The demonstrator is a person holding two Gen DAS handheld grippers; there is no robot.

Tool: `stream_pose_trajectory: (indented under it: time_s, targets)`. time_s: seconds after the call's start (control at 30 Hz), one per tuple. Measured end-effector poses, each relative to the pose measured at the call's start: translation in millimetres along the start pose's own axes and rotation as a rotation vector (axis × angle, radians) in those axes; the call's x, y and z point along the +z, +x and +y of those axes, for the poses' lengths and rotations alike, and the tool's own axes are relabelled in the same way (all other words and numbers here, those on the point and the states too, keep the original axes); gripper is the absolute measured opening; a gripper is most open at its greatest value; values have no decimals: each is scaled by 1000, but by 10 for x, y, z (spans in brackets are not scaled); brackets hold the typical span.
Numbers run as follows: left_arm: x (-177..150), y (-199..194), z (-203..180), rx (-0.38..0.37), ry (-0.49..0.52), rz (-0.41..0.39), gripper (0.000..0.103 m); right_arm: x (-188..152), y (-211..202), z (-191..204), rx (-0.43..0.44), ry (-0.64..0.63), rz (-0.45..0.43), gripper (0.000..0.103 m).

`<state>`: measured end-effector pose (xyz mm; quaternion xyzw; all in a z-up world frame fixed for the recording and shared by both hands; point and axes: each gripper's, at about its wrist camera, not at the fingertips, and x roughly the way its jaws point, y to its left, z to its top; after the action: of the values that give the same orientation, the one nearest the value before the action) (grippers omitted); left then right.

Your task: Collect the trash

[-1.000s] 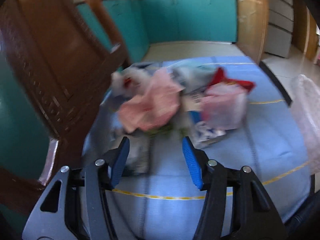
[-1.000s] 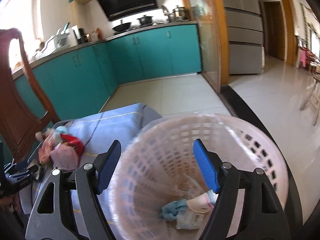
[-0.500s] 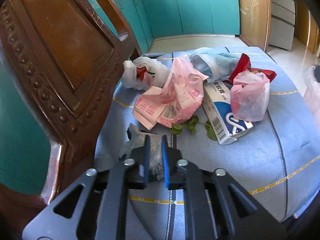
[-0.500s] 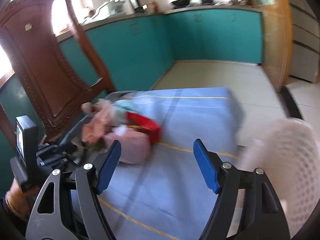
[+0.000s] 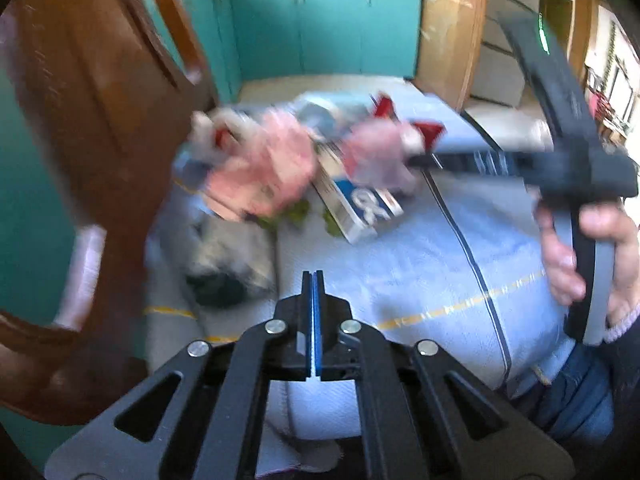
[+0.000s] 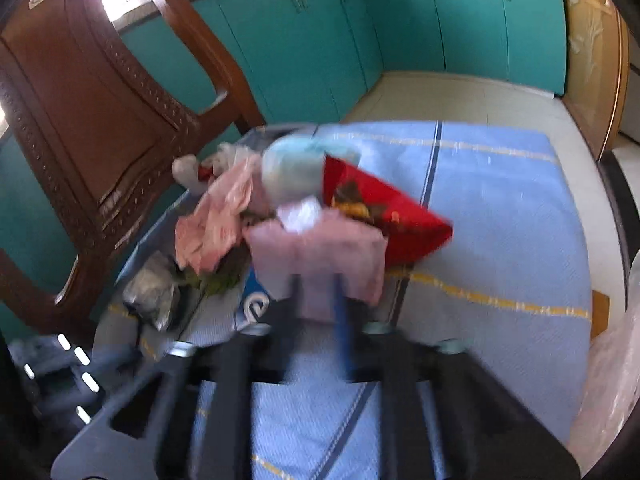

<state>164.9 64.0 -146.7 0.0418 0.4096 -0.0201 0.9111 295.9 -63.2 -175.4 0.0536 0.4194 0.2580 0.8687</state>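
Note:
A pile of trash lies on the blue tablecloth: pink plastic bags, a red snack packet, a blue and white carton, green leaves and a crumpled grey wrapper. My right gripper is closing around a pale pink bag at the near side of the pile; its jaws are blurred. In the left wrist view it reaches in from the right onto that bag. My left gripper is shut and empty, pulled back above the cloth, right of the grey wrapper.
A carved brown wooden chair stands at the table's left side. Teal cabinets line the far walls. The pale laundry-style basket's rim shows at the right edge of the right wrist view.
My left gripper shut fully without the grey wrapper and drew back to the right. My right gripper swung from the basket to the pile and narrowed around the pale pink bag.

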Motion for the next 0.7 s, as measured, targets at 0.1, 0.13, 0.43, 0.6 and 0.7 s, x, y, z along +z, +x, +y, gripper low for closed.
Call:
stream_pose_trajectory:
  time_s: [0.1,0.13,0.43,0.6,0.7]
  targets:
    - [118,-4,118,91,-22,-22,42,-115,-98,-98,15,16,4,3]
    - [163,54,156,121,-36,-11,43,-143,-138,-120,18,18,0,3]
    - [250,448,202,184,-19,75,44,-207,-484,-244,18,9,-79,35]
    - [269,479,187,173,-9,81,11,-77,-392,-223,29,29,-100,52]
    - [192,615,223,90,-69,156,4,32,-252,-100,44,32,-101,68]
